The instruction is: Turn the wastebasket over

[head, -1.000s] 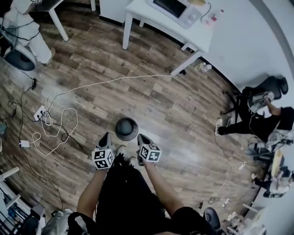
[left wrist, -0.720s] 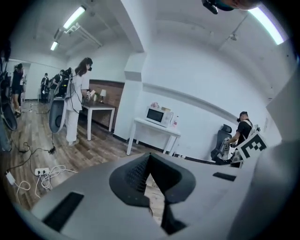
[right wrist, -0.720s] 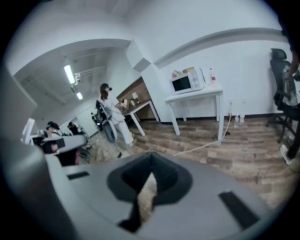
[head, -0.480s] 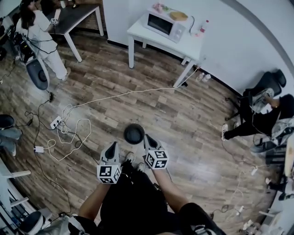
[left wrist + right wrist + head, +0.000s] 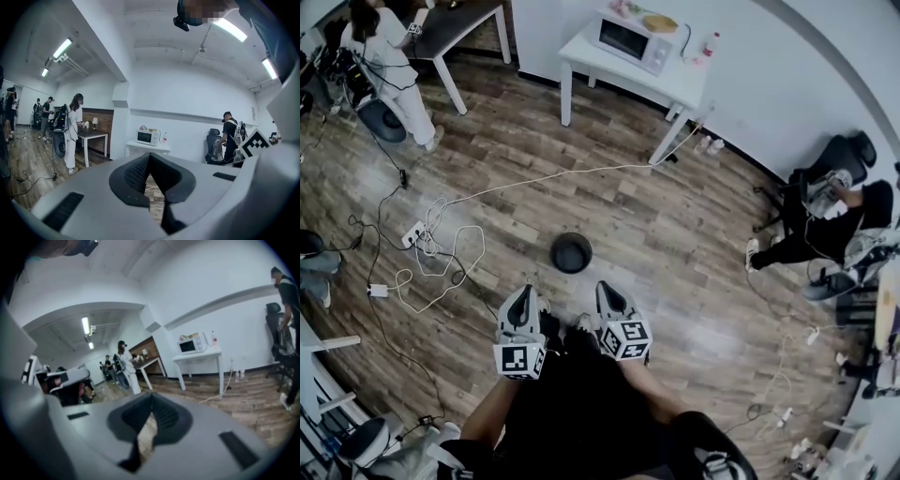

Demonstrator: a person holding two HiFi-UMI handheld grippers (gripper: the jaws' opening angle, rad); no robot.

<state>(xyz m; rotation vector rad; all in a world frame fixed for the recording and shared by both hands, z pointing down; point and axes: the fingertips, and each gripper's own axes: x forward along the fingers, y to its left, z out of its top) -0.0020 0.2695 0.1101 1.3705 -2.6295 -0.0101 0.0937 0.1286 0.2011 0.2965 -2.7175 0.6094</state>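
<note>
Ahead, wastebasket (image 5: 571, 252), clear of right gripper (image 5: 606, 287)

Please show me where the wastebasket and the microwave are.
wastebasket (image 5: 571, 253), head view, the middle of its dark round shape on the floor.
microwave (image 5: 623, 37), head view, its dark front door.

The brown wood-plank floor (image 5: 675, 234) shows grain and a soft sheen. The round dark wastebasket (image 5: 571, 252) looks like matt plastic. The left gripper (image 5: 149, 158) and right gripper (image 5: 152, 399) have smooth, matt grey plastic shells with ribbed dark pads (image 5: 135, 174).
</note>
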